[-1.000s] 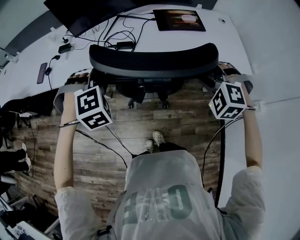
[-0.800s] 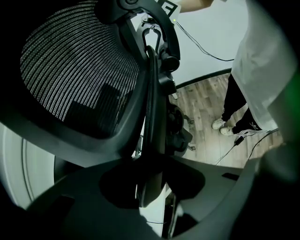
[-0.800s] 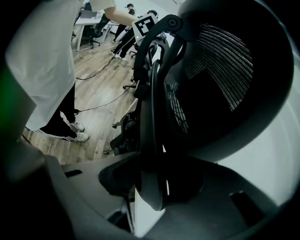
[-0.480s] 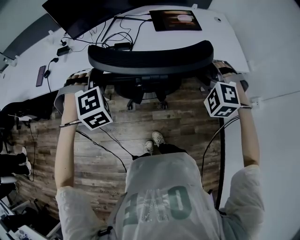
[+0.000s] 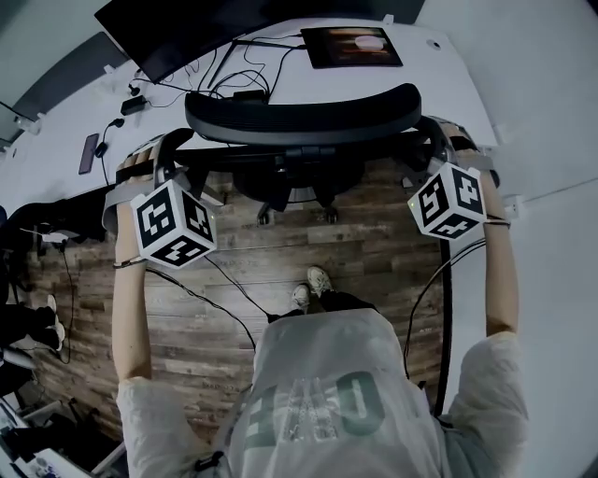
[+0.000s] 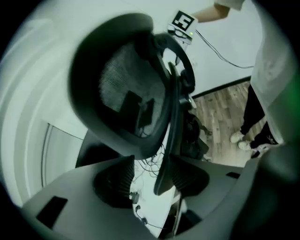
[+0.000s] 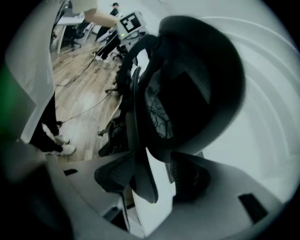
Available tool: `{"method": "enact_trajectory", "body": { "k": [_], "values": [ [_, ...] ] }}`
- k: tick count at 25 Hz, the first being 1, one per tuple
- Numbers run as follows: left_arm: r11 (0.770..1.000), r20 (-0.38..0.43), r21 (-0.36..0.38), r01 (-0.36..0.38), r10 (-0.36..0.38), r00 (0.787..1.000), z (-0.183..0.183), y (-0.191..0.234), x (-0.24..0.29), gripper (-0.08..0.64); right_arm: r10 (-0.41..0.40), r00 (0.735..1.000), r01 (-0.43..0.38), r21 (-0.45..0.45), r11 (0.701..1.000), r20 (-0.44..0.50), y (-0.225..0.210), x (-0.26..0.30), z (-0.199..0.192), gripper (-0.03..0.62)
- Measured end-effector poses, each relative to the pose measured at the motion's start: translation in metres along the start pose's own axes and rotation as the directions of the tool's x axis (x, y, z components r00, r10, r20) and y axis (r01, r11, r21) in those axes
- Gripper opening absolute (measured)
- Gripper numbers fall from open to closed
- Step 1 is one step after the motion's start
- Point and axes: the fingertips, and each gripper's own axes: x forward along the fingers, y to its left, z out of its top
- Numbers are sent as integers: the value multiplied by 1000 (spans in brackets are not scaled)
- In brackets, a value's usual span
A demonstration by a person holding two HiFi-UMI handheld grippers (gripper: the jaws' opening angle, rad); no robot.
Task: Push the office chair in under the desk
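The black mesh office chair [image 5: 304,117] stands with its seat under the white desk [image 5: 448,84], its backrest toward me. My left gripper [image 6: 150,180] is at the backrest's left frame edge [image 6: 174,108]. Its jaws have just been opening; the frame's rim lies between them, close to the right-hand pad [image 6: 187,180], and is not squeezed. My right gripper [image 7: 150,176] is at the right frame edge [image 7: 138,122]. It too has just been opening, with the rim loose between its pads. Their marker cubes [image 5: 173,222] [image 5: 450,201] flank the chair.
A dark monitor [image 5: 187,28], a tablet [image 5: 353,45], a phone [image 5: 89,152] and cables lie on the desk. Cables trail over the wooden floor [image 5: 280,243] near my shoes [image 5: 310,285]. A white wall panel [image 5: 551,233] runs along the right.
Both grippers' jaws have widened off the chair frame. The left marker cube has rolled and shifted left; the right one barely moved. The chair stays under the desk.
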Motion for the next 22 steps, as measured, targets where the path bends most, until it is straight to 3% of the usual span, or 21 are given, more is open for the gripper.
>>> {"method": "enact_trajectory", "body": {
  "k": [2,4,6,8,9,11,12,13,17,18,20,21,22],
  "values": [
    [993,72,-90,-71,78,994,11,18,-26,233,-63,994,54,92,994,92,-15,-24,22,233],
    [970,162,-205,-129,164,973,29,26,-52,233,-116,977,84,176,981,179,-23,-50,48,233],
    [924,251,-338,-178,271,929,50,27,-75,225,-160,950,91,253,963,268,-28,-74,80,233],
    [866,306,-453,-213,375,875,70,22,-93,180,-222,904,82,360,929,365,-28,-95,107,233],
    [840,321,-493,-225,416,851,79,19,-100,140,-287,865,83,448,890,411,-29,-104,116,228],
    [797,340,-562,-221,466,817,95,11,-107,46,-461,778,90,650,755,427,-32,-120,124,147],
    [775,353,-600,-199,480,803,101,6,-108,27,-524,750,92,722,686,403,-31,-126,123,65],
    [752,369,-637,-168,489,791,107,2,-108,17,-563,734,89,768,634,380,-27,-129,120,51],
    [682,423,-729,-57,514,746,120,-17,-112,15,-649,703,53,888,457,292,-5,-132,108,35],
    [651,428,-759,-25,527,734,121,-23,-114,15,-662,700,50,907,418,267,0,-132,106,34],
    [561,428,-826,53,563,707,123,-33,-117,15,-674,700,44,927,371,236,12,-131,104,32],
    [528,427,-845,83,575,697,123,-37,-117,15,-673,703,42,930,364,232,18,-130,105,32],
    [511,429,-854,101,579,694,124,-41,-117,15,-669,706,42,930,365,231,24,-129,106,32]
  ]
}}
